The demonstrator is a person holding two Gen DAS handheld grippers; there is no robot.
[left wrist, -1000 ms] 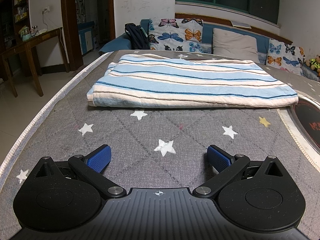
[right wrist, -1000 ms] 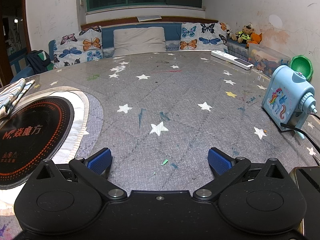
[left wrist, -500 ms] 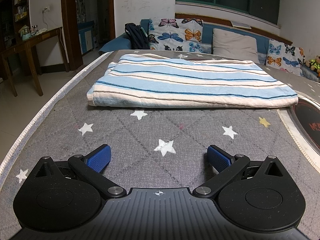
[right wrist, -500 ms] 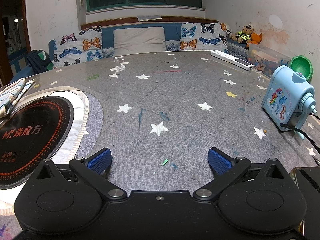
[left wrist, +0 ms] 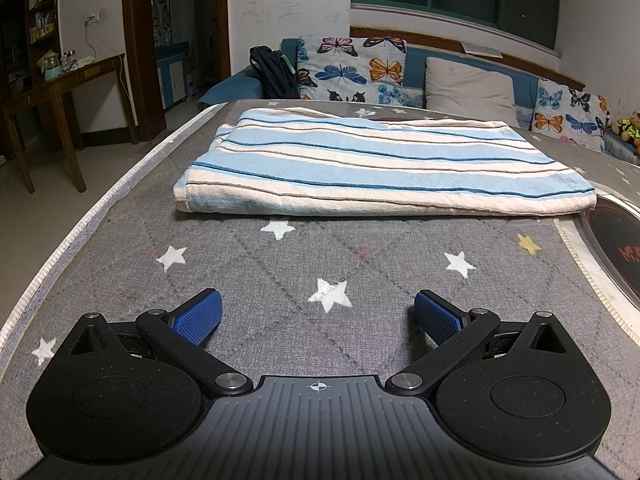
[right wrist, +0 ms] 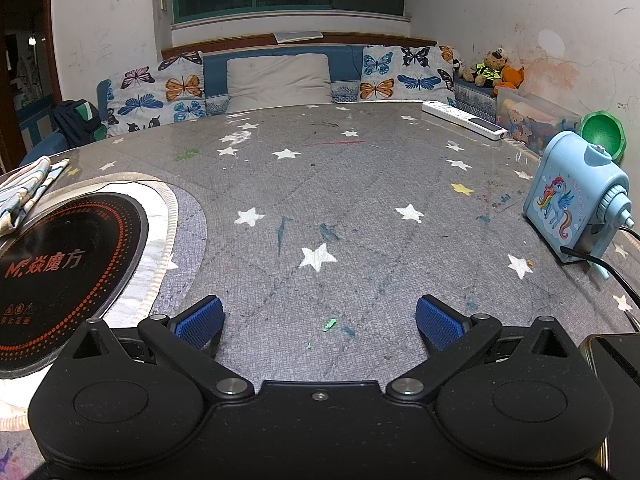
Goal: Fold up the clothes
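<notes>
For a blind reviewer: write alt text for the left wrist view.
A folded blue-and-white striped towel lies on a grey star-patterned tablecloth, ahead of the open, empty left gripper. A sofa with butterfly cushions stands behind the table.

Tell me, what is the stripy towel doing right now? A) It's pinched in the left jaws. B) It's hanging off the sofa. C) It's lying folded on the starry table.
C: the stripy towel lies folded on the starry table, ahead of the open, empty left gripper.
</notes>
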